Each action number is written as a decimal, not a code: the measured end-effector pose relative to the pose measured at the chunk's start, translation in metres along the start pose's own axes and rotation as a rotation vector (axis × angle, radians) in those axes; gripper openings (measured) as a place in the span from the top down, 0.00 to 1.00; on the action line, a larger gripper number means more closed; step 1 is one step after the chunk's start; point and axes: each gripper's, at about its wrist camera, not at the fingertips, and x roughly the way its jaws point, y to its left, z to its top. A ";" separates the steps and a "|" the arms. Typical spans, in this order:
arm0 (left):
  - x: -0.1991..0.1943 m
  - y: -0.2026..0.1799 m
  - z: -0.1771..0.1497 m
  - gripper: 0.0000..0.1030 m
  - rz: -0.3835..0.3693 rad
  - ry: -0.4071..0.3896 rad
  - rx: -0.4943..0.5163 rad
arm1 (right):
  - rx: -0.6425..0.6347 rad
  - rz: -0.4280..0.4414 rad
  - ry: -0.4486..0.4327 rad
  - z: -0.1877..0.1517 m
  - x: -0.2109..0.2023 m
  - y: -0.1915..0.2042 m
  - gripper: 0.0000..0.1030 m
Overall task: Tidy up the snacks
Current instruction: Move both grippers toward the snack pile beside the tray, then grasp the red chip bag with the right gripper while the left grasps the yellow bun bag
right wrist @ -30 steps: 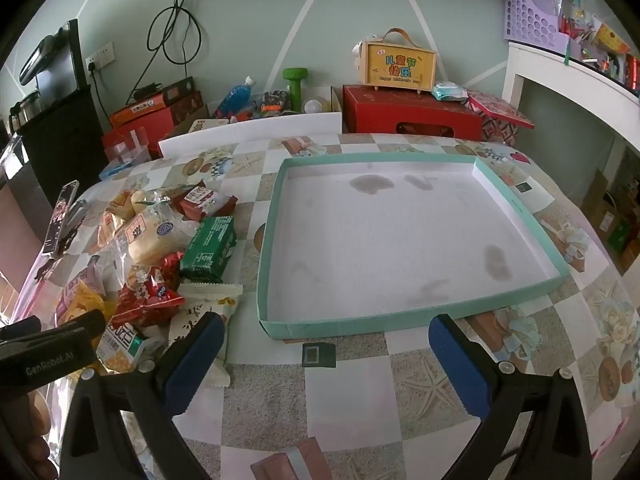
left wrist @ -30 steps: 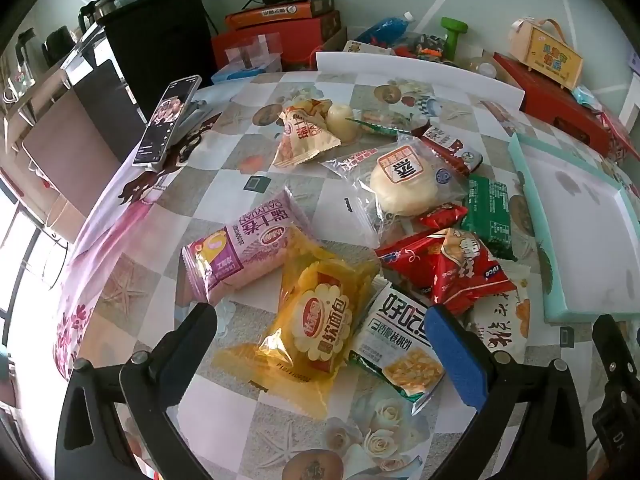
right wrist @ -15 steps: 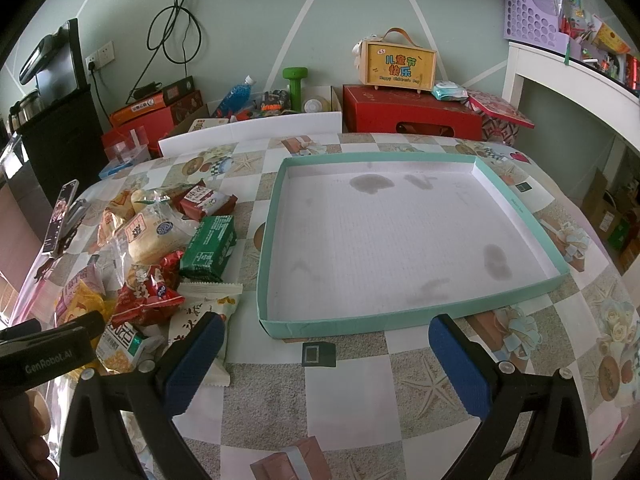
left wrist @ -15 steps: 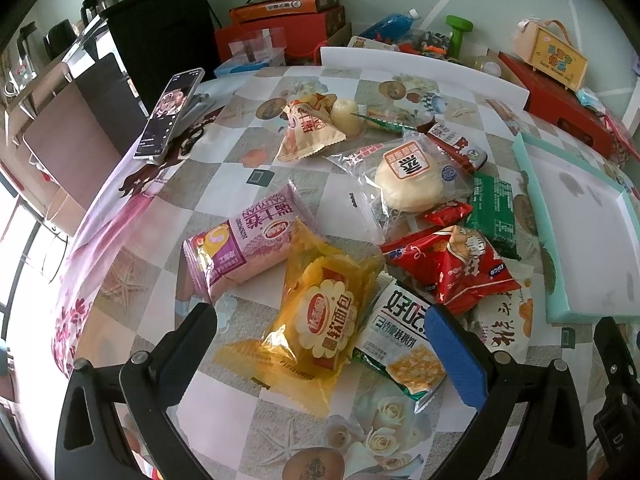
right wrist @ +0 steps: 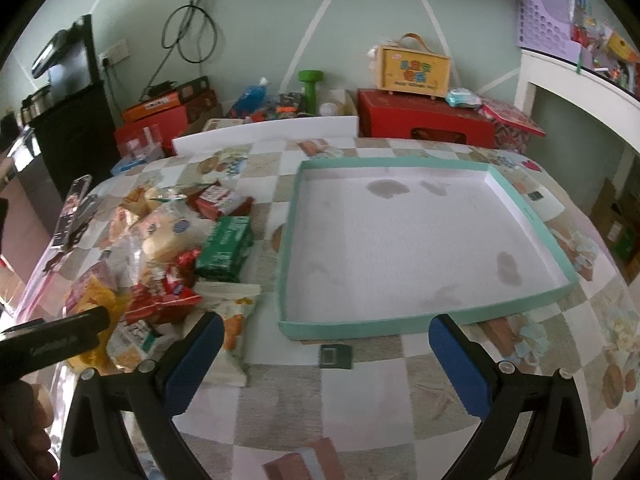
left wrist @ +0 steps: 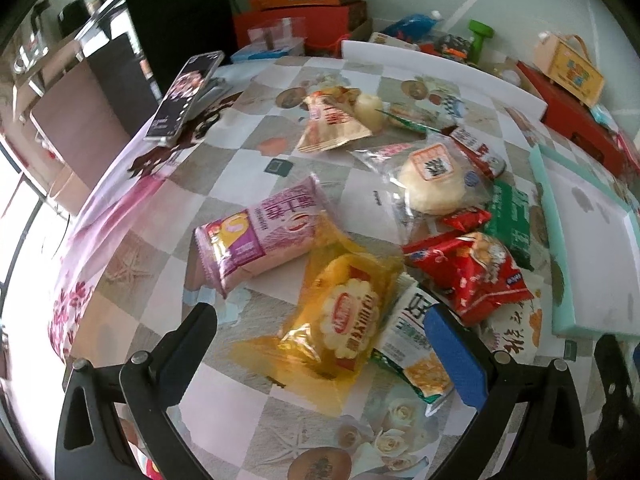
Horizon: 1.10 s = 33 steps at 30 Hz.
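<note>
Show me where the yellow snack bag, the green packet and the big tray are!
yellow snack bag [left wrist: 352,316]: left wrist view, on its round label.
green packet [right wrist: 226,246]: right wrist view, on its top face.
big tray [right wrist: 352,327]: right wrist view, on its near teal wall.

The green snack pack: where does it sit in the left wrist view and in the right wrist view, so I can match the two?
Left wrist: green pack at right of centre, between the red bag and the tray.
Right wrist: green pack left of centre, just left of the tray's left wall.
Shared landmark: the yellow box by the back wall.
</note>
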 end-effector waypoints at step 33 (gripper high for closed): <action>0.044 0.050 0.011 0.00 -0.159 0.223 -0.311 | -0.307 0.212 0.021 0.023 0.041 0.108 0.00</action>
